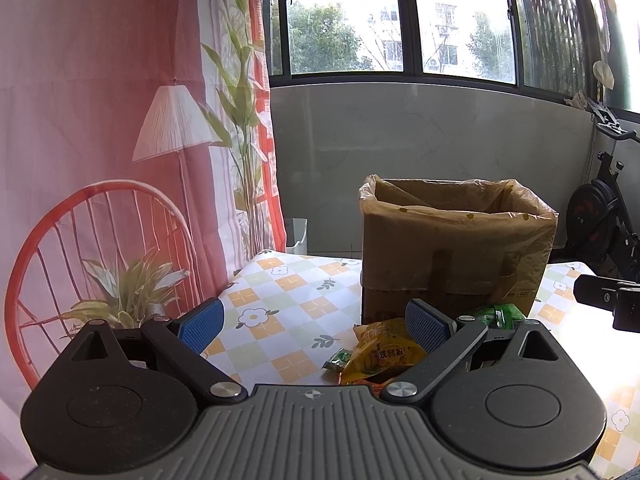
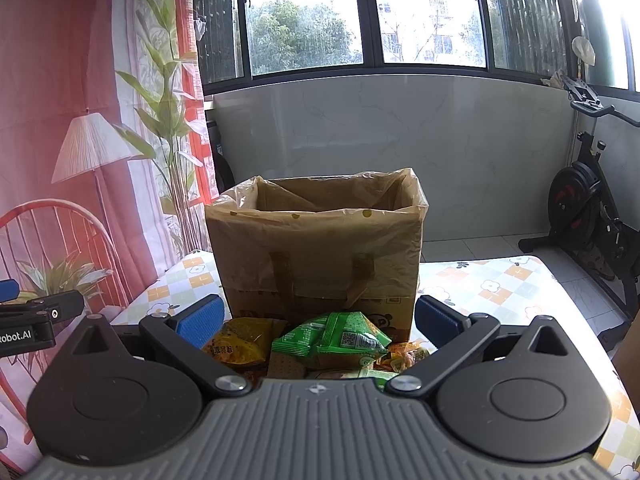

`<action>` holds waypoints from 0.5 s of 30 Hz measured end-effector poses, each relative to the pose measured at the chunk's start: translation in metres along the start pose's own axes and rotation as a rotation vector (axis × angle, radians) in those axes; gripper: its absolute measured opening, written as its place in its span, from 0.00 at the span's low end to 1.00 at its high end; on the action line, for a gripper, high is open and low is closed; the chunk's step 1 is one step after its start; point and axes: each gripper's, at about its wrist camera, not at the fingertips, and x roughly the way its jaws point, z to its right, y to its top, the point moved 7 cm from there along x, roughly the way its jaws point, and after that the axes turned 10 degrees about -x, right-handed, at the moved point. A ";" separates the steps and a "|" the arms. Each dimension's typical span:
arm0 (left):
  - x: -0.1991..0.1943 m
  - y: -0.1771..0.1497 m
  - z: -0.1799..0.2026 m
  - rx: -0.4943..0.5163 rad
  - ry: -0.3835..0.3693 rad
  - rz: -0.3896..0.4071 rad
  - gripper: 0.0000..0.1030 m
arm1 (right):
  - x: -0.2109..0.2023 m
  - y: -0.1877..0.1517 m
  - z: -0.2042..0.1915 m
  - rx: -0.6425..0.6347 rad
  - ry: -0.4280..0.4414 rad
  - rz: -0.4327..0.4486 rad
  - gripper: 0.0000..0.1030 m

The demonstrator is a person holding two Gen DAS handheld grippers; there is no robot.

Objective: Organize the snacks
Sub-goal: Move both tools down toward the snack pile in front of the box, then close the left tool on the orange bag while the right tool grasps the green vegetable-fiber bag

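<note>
A cardboard box (image 1: 456, 252) lined with a clear plastic bag stands upright on the table; its inside is hidden. At its near foot lies a pile of snack packets: a yellow packet (image 1: 382, 352), a green packet (image 1: 498, 315) and a small green sachet (image 1: 338, 359). My left gripper (image 1: 314, 325) hovers open above the table, left of the pile, nothing between its blue pads. In the right wrist view the box (image 2: 320, 256) is straight ahead, with a green packet (image 2: 340, 336) and a yellow packet (image 2: 244, 340) before it. My right gripper (image 2: 320, 320) hangs open over the pile.
The table (image 1: 280, 292) wears a checked flower-print cloth. A printed curtain (image 1: 100, 160) hangs at the left. An exercise bike (image 2: 588, 216) stands on the floor at the right. The right gripper's body (image 1: 608, 300) shows at the left wrist view's right edge.
</note>
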 end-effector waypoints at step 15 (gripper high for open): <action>0.076 -0.046 -0.004 -0.038 -0.004 -0.124 0.82 | 0.059 -0.062 0.026 0.052 -0.049 -0.080 1.00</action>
